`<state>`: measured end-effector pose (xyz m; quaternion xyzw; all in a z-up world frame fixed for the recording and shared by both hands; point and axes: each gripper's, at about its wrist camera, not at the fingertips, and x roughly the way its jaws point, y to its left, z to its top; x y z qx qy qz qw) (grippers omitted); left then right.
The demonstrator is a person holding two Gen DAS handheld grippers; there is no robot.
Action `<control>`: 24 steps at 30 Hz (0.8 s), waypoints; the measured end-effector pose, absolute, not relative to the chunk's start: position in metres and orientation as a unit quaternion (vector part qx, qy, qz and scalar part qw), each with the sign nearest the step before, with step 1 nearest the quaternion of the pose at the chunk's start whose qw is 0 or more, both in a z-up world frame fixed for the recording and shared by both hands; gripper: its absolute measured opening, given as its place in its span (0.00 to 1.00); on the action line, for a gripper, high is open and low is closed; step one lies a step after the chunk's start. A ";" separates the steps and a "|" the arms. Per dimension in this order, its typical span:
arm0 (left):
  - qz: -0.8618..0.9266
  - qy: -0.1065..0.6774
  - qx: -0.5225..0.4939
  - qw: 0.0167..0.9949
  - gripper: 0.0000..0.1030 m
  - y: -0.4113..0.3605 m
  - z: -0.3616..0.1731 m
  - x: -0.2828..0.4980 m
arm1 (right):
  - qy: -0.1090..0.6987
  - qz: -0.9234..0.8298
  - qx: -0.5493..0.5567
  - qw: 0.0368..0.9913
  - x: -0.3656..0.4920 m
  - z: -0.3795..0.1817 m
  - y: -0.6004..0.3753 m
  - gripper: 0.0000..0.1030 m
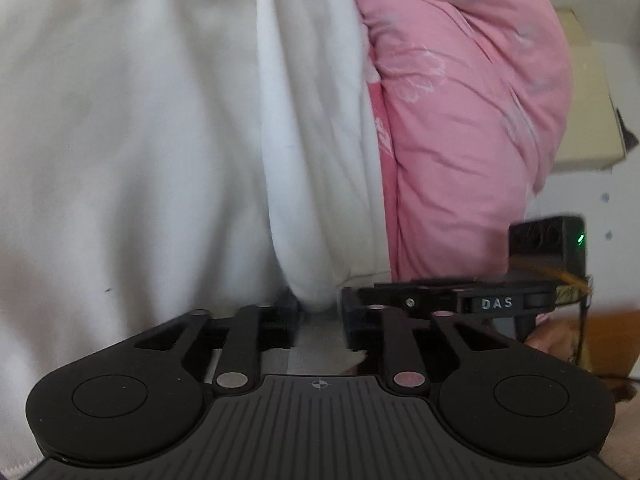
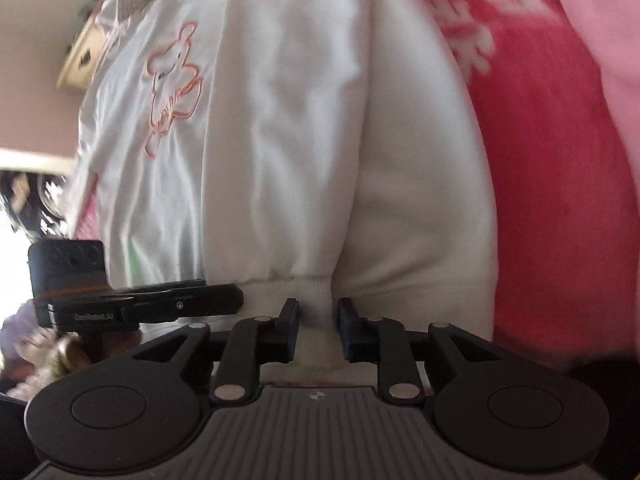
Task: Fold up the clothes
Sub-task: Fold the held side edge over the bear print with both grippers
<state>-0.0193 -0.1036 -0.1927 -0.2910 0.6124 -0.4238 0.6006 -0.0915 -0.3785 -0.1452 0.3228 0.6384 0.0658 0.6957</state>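
left gripper [image 1: 318, 322]: jaws apart, white fold hanging between, pads not pressing.
right gripper [image 2: 319, 330]: jaws apart, ribbed cuff [image 2: 316, 292] in the gap, loose.
white sweatshirt [image 2: 280, 140]: directly ahead of both, fills view, no clearance.
pink quilt [image 1: 472, 120]: behind it, blocks the right side.

A pink quilt [image 1: 460, 120] bulges beside a cream cabinet [image 1: 592, 100]
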 end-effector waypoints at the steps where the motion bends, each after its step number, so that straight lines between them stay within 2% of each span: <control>1: -0.423 0.614 -0.294 0.598 0.25 -0.103 -0.193 -0.020 | 0.638 0.066 0.328 0.694 -0.094 -0.149 -0.377 0.23; 2: -0.424 0.615 -0.293 0.597 0.26 -0.104 -0.194 -0.022 | 0.634 0.068 0.328 0.697 -0.097 -0.150 -0.376 0.22; 4: -0.425 0.615 -0.286 0.599 0.25 -0.105 -0.195 -0.022 | 0.626 0.071 0.319 0.708 -0.101 -0.150 -0.374 0.07; 6: -0.429 0.608 -0.273 0.610 0.20 -0.108 -0.194 -0.019 | 0.617 0.072 0.301 0.723 -0.104 -0.142 -0.373 0.07; 7: -0.431 0.604 -0.263 0.617 0.10 -0.104 -0.193 -0.019 | 0.614 0.074 0.286 0.732 -0.106 -0.132 -0.374 0.07; 8: -0.440 0.599 -0.253 0.619 0.06 -0.105 -0.189 -0.021 | 0.611 0.075 0.272 0.740 -0.108 -0.123 -0.374 0.07; 15: -0.465 0.592 -0.260 0.605 0.05 -0.119 -0.171 -0.022 | 0.607 0.056 0.199 0.768 -0.114 -0.086 -0.372 0.07; 24: -0.449 0.622 -0.222 0.602 0.07 -0.143 -0.196 -0.033 | 0.640 0.013 0.123 0.758 -0.118 -0.126 -0.360 0.08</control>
